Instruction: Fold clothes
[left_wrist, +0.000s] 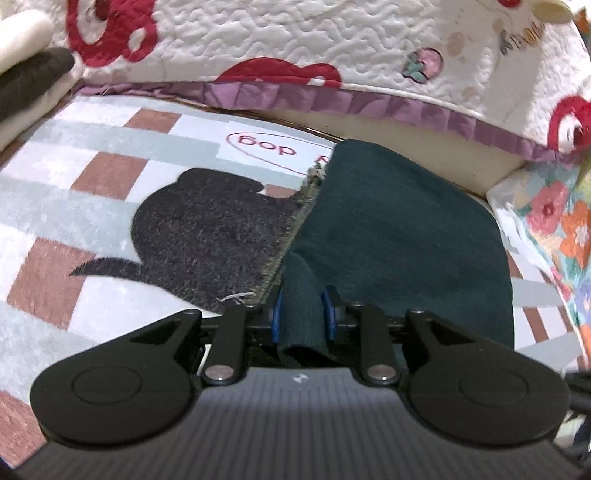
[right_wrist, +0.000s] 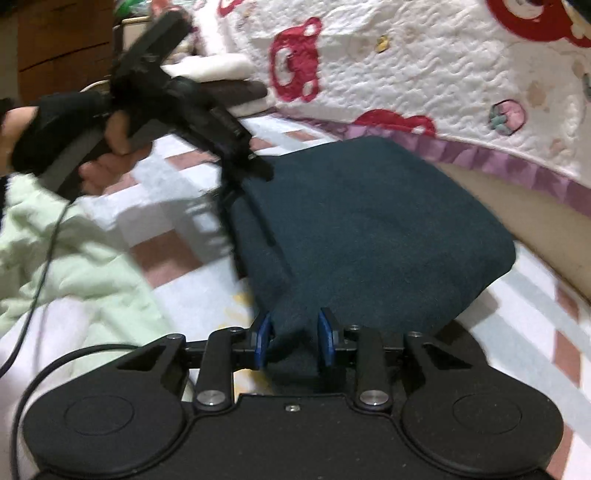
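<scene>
A dark teal garment (left_wrist: 399, 236) lies folded over on a checked rug, its seamed edge (left_wrist: 291, 225) turned up. My left gripper (left_wrist: 301, 314) is shut on a bunched strip of its near edge, which runs between the blue pads (left_wrist: 277, 314). Seen from the right wrist, the same teal garment (right_wrist: 369, 229) spreads ahead as a thick folded slab. My right gripper (right_wrist: 293, 341) is shut on its near corner, cloth pinched between the blue pads (right_wrist: 263, 341). The other gripper (right_wrist: 207, 122), held by a gloved hand (right_wrist: 55, 129), grips the garment's far left edge.
The rug (left_wrist: 74, 206) has pink and grey checks and a black cat figure (left_wrist: 207, 232). A white quilt with red prints (left_wrist: 295, 44) hangs over a bed edge behind. Folded white and dark clothes (left_wrist: 26, 74) are stacked far left. A floral cloth (left_wrist: 554, 229) sits right. A pale green sleeve (right_wrist: 66, 258) is left.
</scene>
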